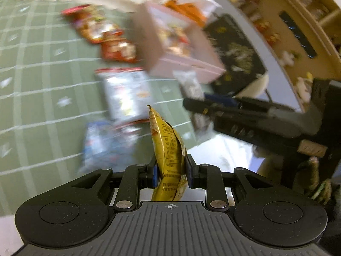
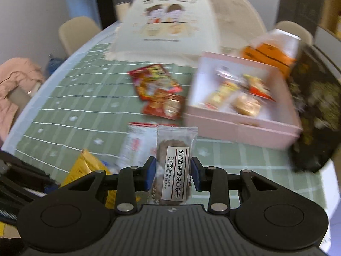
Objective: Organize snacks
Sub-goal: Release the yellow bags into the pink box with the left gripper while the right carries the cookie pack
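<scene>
Nearest the right camera, a clear-wrapped biscuit (image 2: 173, 166) stood upright between the blue pads of the right gripper (image 2: 173, 173), whose jaws were pinched on the wrapper's sides. Across in the other view, the left gripper (image 1: 172, 173) had its jaws clamped narrowly on a crumpled yellow packet (image 1: 168, 149), gripped low so its top stuck up free. Both packs looked light, soft-skinned and slippery; the biscuit inside seemed brittle, so a hold on the wrapper edges rather than across the disc would be safer. A pink box (image 2: 245, 125), already holding several snacks, sat toward the far right of the green checked surface (image 2: 74, 111). Two red packets (image 2: 157, 89) lay loose near the middle, a white packet (image 2: 138, 143) nearer the front edge.
</scene>
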Available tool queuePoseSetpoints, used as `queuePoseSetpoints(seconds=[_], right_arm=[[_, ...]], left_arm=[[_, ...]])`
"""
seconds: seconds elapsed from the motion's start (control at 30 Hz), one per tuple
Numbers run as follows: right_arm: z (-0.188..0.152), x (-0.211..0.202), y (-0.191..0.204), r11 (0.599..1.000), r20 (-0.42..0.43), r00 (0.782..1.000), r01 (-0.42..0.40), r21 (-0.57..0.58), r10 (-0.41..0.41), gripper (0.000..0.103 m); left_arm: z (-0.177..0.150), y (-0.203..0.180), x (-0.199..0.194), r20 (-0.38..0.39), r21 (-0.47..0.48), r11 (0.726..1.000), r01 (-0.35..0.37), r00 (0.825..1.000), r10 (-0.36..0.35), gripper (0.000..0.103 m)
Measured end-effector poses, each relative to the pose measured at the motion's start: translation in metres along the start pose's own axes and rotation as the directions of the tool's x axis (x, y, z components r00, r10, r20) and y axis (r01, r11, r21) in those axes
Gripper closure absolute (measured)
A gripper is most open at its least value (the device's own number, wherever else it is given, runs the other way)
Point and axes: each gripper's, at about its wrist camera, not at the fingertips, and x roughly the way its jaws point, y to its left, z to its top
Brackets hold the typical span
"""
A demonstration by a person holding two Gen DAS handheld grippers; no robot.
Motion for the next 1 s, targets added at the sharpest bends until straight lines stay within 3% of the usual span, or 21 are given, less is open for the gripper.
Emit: queuePoseSetpoints(seconds=[0.17, 0.37, 0.53, 0.63, 0.7, 0.8, 1.0], right_arm=[[-0.021, -0.016, -0.044, 0.993, 0.019, 0.995, 0.092, 0.068, -0.094, 0.068], [-0.029, -0.047, -0.083, 0.985, 0.077, 0.989, 0.114, 0.130, -0.125, 0.068], [-0.021, -0.043, -0.096, 0.978, 0.062, 0.993, 0.088, 0.191, -0.101, 0.068], [-0.019, -0.041, -0.093, 0.981, 0.060, 0.992, 0.095, 0.169, -0.106, 0.068], [-0.021, -0.039, -0.091, 0.980, 0.059, 0.993, 0.095, 0.177, -0.107, 0.068], [-0.027, -0.040, -0.089, 0.976, 0.070, 0.992, 0.092, 0.197, -0.107, 0.068], [-0.040, -0.036, -0.095, 0.971, 0.046, 0.992, 0.104, 0.213, -0.116, 0.068]], left_arm=[[0.032, -0.038, 0.005, 0.109, 0.064, 0.997, 0.049, 0.992, -0.055, 0.074], [0.120, -0.072, 0.000, 0.257, 0.136, 0.991, 0.015, 0.965, -0.050, 0.074], [0.190, -0.088, 0.025, 0.293, 0.143, 0.988, -0.053, 0.956, 0.009, 0.074], [0.213, -0.072, 0.049, 0.309, 0.069, 0.998, -0.008, 0.951, -0.014, 0.074], [0.219, -0.053, 0.072, 0.272, 0.026, 1.000, 0.006, 0.962, -0.013, 0.074], [0.208, -0.031, 0.093, 0.286, -0.031, 0.998, -0.055, 0.956, 0.061, 0.074], [0.144, -0.008, 0.050, 0.365, -0.111, 0.993, 0.027, 0.931, 0.016, 0.073]])
